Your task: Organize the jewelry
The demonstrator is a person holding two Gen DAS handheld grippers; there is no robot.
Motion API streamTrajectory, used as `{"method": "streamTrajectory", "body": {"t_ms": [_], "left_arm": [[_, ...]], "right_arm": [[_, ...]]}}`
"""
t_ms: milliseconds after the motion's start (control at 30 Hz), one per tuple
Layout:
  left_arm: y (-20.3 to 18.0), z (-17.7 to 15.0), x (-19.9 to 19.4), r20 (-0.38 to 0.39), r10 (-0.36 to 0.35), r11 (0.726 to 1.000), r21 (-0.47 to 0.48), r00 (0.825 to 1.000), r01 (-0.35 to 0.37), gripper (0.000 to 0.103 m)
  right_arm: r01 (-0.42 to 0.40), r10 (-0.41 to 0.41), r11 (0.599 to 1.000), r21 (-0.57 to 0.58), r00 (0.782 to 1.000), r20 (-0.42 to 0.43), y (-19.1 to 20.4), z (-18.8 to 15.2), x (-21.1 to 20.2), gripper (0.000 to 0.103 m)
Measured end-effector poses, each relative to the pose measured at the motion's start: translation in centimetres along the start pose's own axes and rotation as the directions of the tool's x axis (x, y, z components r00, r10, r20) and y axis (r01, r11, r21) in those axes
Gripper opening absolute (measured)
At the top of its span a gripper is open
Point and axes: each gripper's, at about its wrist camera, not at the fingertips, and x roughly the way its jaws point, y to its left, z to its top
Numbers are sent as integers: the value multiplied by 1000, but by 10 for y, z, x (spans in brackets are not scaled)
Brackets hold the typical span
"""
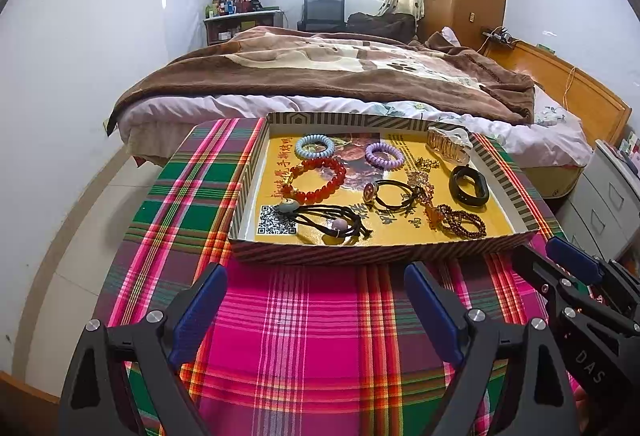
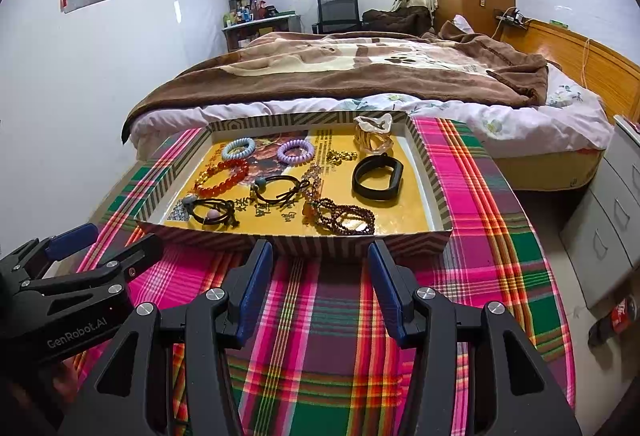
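The left tool (image 1: 316,276) hangs with its blue-padded fingers spread wide apart, gripping nothing, pointing toward 12 o'clock. The right tool (image 2: 320,256) sits just beside it at 3 o'clock, its fingers also parted with nothing between them, aimed the same way.

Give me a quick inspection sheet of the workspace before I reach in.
Surface: plaid cloth over the table.
Job's things: striped tray holds blue coil tie, purple coil tie, red bead bracelet, black band, brown bead bracelet, claw clip, black hair ties.
Clutter: nothing seen on the cloth.
Grippers: left gripper and right gripper open, empty, short of the tray.
Cables: cord on headboard.
Surroundings: bed, drawers.
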Motion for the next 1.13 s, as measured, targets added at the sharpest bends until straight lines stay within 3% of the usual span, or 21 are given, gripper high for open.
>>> {"method": "streamTrajectory", "body": {"t_ms": [1133], "left_arm": [[1,-1,1,8,18,1000,-1,1000,-18,90]], "right_arm": [[0,0,1000,6,1000,-3,-2,0,3,51]]}}
